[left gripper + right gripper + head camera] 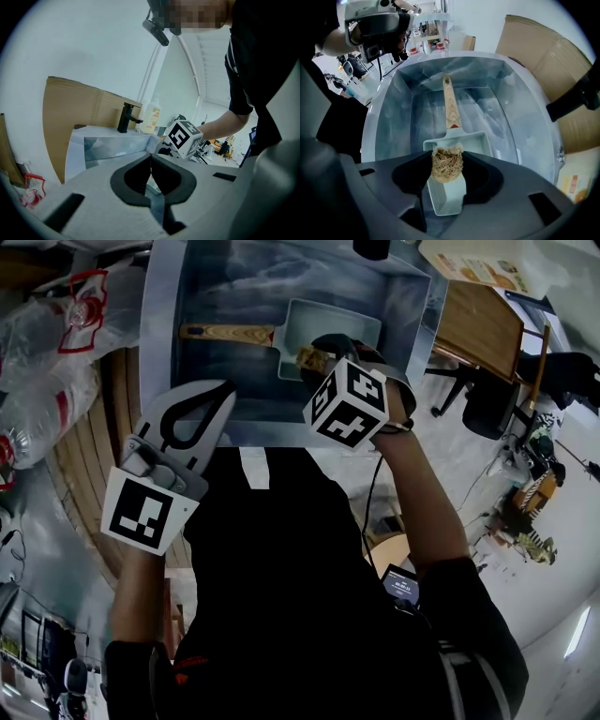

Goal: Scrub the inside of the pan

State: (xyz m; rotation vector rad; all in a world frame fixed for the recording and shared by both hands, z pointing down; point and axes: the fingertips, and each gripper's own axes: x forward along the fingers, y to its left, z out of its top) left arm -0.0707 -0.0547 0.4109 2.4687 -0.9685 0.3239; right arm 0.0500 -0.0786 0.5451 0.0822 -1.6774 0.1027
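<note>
Crinkled clear plastic bags (pixel 52 352) fill the far left, well apart from the work. Next comes the left gripper (pixel 225 395), held over the near rim of the steel sink (pixel 216 282); its jaws are pressed together with nothing between them. On the sink floor lies the pale green rectangular pan (pixel 330 326), open side up, its wooden handle (pixel 230 333) pointing left. The right gripper (pixel 446 161) hangs over the pan's near end, its jaws clamped on a tan fibre scrubber (pixel 446 165). I cannot tell whether the wad touches the pan floor.

The scrubbing step looks to be in hand, with the tool poised inside the pan. The next move calls for pressing the scrubber onto the floor of the pan and working it toward the corners. Nothing holds the pan, so it may slide under the strokes; the idle left gripper could pin the handle. The pan's low walls may crowd the broad jaws at the edges.

A black tap (pixel 125 117) and a bottle (pixel 151 117) stand at the sink's back edge, clear of the pan, and a wooden desk (pixel 478 324) sits off to the right.
</note>
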